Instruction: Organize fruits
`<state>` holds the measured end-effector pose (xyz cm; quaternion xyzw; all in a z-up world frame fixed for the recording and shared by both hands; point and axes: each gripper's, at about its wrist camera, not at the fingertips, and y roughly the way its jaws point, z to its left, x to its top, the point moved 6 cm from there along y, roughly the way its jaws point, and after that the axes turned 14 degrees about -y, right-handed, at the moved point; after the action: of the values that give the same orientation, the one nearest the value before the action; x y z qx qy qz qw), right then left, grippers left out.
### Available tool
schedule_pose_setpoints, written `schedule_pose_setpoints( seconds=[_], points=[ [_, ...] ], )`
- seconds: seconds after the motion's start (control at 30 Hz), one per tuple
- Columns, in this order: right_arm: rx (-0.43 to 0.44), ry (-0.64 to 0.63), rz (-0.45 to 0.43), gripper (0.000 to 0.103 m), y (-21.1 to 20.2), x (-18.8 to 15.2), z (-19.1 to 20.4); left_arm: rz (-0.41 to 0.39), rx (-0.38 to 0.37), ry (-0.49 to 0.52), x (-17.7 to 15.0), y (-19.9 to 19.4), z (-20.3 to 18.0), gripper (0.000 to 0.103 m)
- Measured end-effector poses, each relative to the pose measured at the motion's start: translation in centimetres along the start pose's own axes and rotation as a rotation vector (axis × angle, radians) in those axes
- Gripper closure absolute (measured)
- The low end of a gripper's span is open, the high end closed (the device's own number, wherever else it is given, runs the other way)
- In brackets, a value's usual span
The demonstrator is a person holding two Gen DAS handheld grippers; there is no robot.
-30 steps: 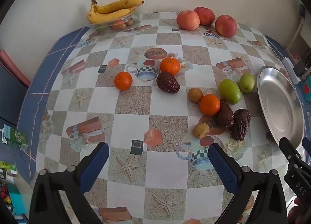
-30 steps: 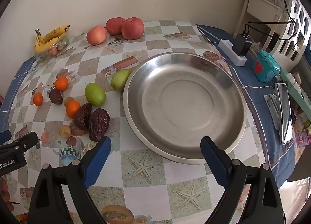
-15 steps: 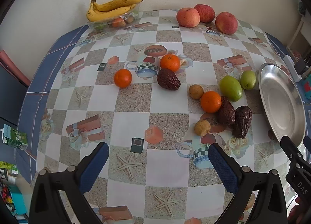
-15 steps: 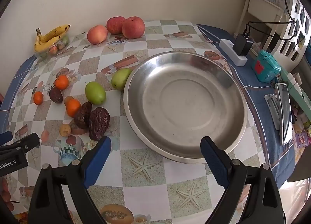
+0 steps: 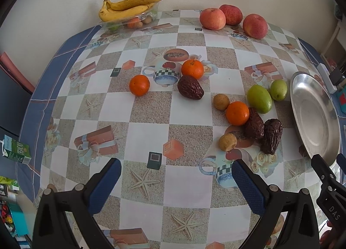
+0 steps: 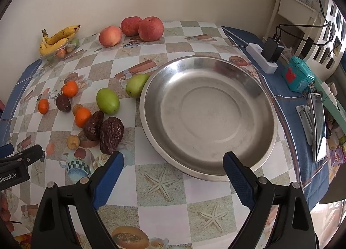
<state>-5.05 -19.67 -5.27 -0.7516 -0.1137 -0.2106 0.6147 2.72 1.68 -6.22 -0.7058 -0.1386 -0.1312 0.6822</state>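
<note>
Loose fruit lies on the patterned tablecloth: three oranges (image 5: 237, 113), three dark wrinkled dates (image 5: 271, 135), two green fruits (image 5: 259, 98) and two small tan fruits (image 5: 227, 142). Three apples (image 5: 212, 18) sit at the back, bananas (image 5: 127, 8) at the back left. An empty steel plate (image 6: 207, 117) lies to the right of the fruit. My left gripper (image 5: 176, 180) is open above bare cloth, nearer than the fruit. My right gripper (image 6: 173, 169) is open over the plate's near rim, holding nothing.
A clear tub (image 5: 129, 23) of small fruit sits under the bananas. Right of the plate lie a white power strip with a charger (image 6: 265, 56), a teal box (image 6: 298, 76) and a phone (image 6: 319, 123). A green carton (image 5: 16, 151) stands beyond the table's left edge.
The left wrist view has shifted slightly, so the fruit sits a little lower and further right in it. Nothing on the table has moved; both grippers stay open.
</note>
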Motion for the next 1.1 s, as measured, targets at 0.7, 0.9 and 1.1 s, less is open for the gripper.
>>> schedule_pose_setpoints(
  seconds=[0.7,0.9,1.1],
  points=[
    [0.04,-0.016,-0.008,0.01,0.2,0.08,0.87,-0.05,0.022,0.043,0.23,-0.43,-0.27,0.0],
    [0.041,-0.016,-0.008,0.01,0.19,0.08,0.87,-0.054,0.028,0.049,0.26,-0.48,0.0,0.0],
    [0.047,-0.013,-0.016,0.01,0.11,0.11,0.92,-0.053,0.03,0.05,0.23,-0.44,-0.36,0.0]
  ],
)
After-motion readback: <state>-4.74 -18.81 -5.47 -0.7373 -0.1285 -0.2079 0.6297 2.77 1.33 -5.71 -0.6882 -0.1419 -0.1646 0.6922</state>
